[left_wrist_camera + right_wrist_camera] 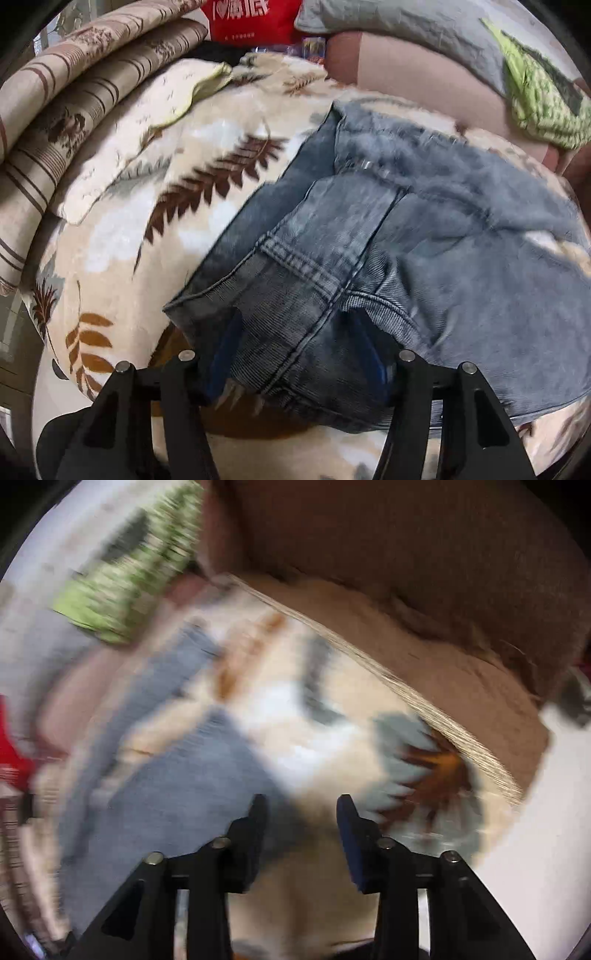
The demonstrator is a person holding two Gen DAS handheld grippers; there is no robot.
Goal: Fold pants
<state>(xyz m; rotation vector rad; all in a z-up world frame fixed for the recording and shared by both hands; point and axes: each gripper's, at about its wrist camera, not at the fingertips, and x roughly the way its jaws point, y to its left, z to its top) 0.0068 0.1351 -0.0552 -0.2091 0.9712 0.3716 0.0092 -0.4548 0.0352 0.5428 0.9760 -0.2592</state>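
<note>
Our left tool [291, 354] has denim between its fingers: the hem end of the jeans [424, 236] is bunched over them, so we read it as gripping that cuff, though the fingertips themselves are hidden under the cloth. From there the pants run away forward and to the right across the leaf-patterned blanket [155, 206] on the bed, long axis slanting up toward the far right. Our right tool [301, 805] is held apart and empty above the blanket, with blurred denim lying to its left. We judge the left hand to be the nearer one, and the fold should carry that cuff along the length toward the far end.
</note>
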